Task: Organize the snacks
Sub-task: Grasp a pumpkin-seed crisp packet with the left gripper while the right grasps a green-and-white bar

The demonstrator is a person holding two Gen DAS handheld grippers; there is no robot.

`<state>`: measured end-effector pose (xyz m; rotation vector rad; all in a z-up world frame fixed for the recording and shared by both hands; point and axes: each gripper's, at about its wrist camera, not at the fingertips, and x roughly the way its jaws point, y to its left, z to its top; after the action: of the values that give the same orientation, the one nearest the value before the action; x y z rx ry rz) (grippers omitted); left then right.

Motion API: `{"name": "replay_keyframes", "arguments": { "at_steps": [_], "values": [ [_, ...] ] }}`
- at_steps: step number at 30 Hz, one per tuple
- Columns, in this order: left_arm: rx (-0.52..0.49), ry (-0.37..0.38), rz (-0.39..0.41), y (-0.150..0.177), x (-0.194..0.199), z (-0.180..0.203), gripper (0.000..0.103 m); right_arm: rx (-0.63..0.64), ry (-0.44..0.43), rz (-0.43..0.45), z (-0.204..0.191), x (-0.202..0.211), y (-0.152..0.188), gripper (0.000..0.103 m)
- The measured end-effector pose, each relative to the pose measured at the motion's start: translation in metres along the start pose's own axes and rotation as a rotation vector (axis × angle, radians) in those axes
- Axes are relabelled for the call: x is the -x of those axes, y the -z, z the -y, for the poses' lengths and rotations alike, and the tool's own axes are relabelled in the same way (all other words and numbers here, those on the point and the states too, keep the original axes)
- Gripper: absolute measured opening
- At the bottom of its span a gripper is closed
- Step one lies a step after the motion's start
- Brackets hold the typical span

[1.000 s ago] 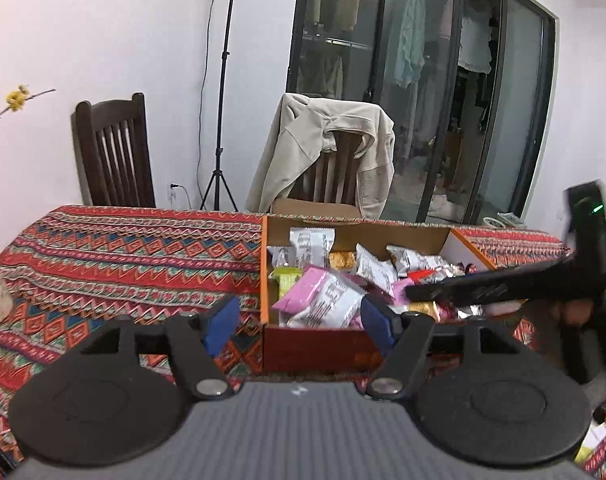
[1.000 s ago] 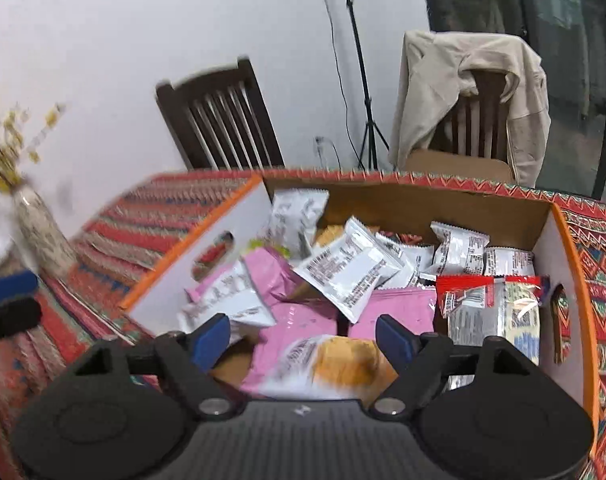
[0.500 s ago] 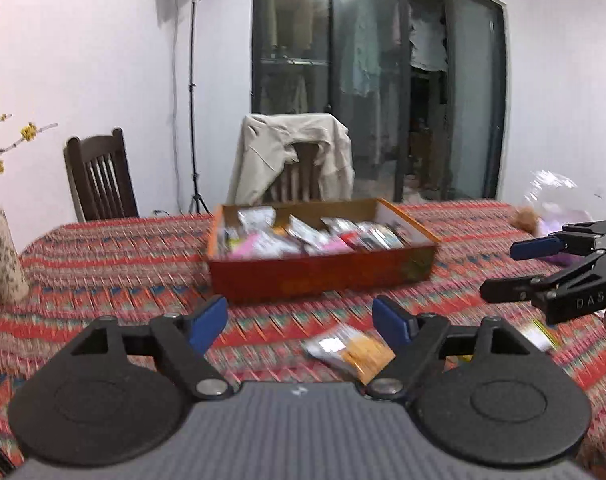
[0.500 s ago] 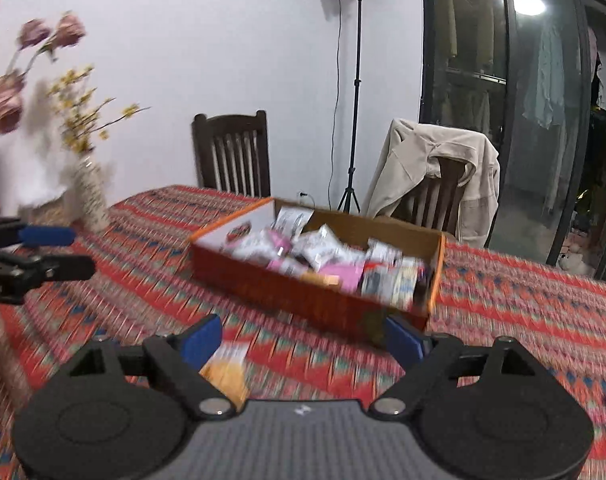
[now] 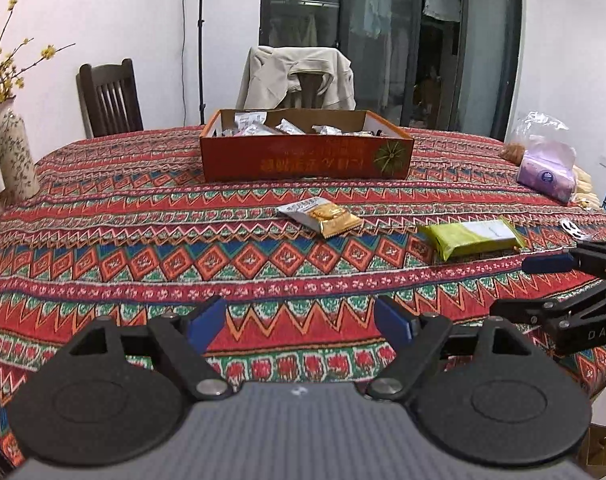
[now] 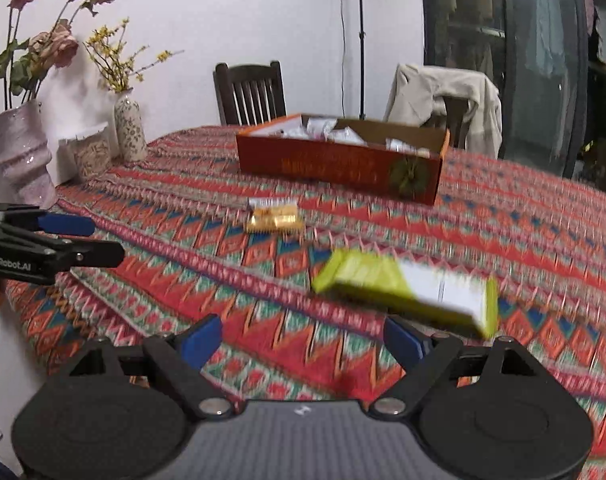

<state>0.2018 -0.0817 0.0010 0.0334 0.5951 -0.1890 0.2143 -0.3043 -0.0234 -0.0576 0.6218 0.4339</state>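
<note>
An orange cardboard box (image 5: 307, 156) full of snack packets stands at the far middle of the table; it also shows in the right wrist view (image 6: 339, 164). A gold and white snack packet (image 5: 321, 216) (image 6: 275, 216) lies on the cloth in front of it. A green and white packet (image 5: 471, 236) (image 6: 407, 292) lies nearer, to the right. My left gripper (image 5: 301, 324) is open and empty near the table's front edge. My right gripper (image 6: 303, 338) is open and empty just short of the green packet.
Patterned red tablecloth (image 5: 143, 240) covers the table. Vases with flowers (image 6: 23, 152) and a jar (image 6: 91, 152) stand at the left edge. A purple tissue pack and plastic bag (image 5: 547, 168) sit at the right. Two chairs (image 5: 111, 100) stand behind the table.
Both grippers have pulled back from the box toward the table's front edge. The box now looks farther away, and two loose packets have come into view on the cloth.
</note>
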Motion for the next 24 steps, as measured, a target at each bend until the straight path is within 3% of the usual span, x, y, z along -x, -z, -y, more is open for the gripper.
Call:
{"name": "replay_keyframes", "arguments": {
  "at_steps": [6, 13, 24],
  "values": [
    [-0.006, -0.017, -0.008, 0.002, 0.0, 0.003, 0.083, -0.061, -0.005, -0.013, 0.009, -0.003, 0.013, 0.088],
    [0.008, -0.001, -0.035, -0.002, -0.02, 0.001, 0.083, -0.251, 0.016, -0.011, 0.05, -0.017, 0.019, 0.089],
    [0.103, 0.087, -0.089, -0.039, -0.097, -0.018, 0.083, -0.477, -0.063, 0.053, 0.102, -0.069, -0.021, 0.093]
  ]
}}
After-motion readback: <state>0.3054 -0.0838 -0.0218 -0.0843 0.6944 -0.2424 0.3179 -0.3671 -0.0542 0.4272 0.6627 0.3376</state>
